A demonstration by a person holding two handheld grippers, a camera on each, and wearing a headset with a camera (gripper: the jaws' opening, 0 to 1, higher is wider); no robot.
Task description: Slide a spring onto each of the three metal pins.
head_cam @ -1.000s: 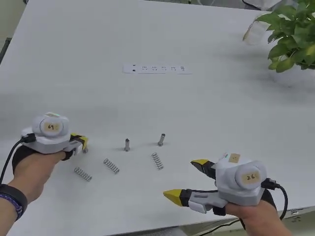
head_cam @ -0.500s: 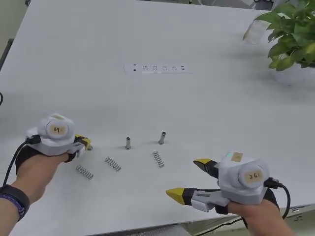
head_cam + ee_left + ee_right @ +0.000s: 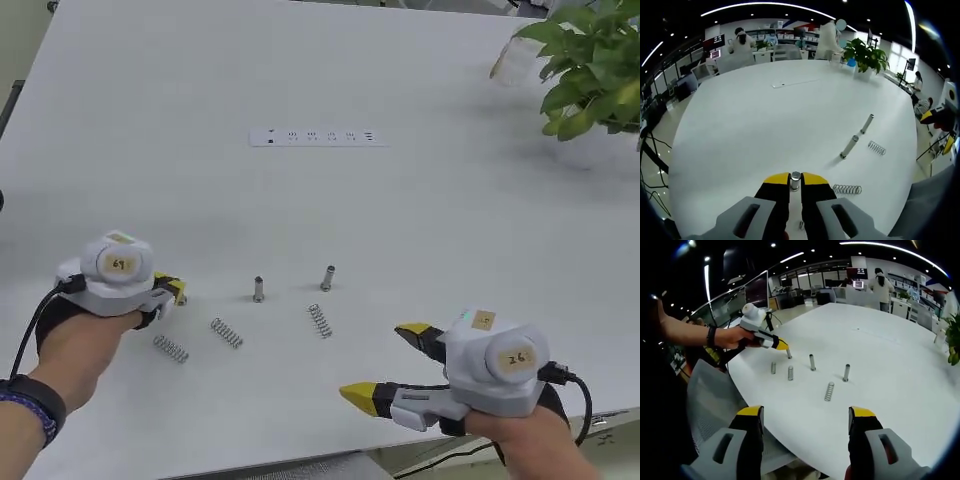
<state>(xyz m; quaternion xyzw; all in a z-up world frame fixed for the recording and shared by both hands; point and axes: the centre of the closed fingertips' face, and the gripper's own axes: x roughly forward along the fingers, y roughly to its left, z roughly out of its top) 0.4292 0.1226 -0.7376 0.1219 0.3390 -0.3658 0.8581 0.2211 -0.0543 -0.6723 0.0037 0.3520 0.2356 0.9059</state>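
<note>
White table (image 3: 450, 230): power strip (image 3: 318, 138) far centre, plant (image 3: 590, 60) far right; near, three loose springs (image 3: 226, 333), two upright pins (image 3: 258, 289), seemingly a third pin (image 3: 795, 177) left.

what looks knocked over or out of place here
Nothing stands out: two short metal pins stand upright, the left gripper holds the third pin, and three silver coil springs lie loose on the white table.

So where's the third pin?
In the left gripper view the third pin sits between the tips of the left tongs, left of the two free-standing pins.
</note>
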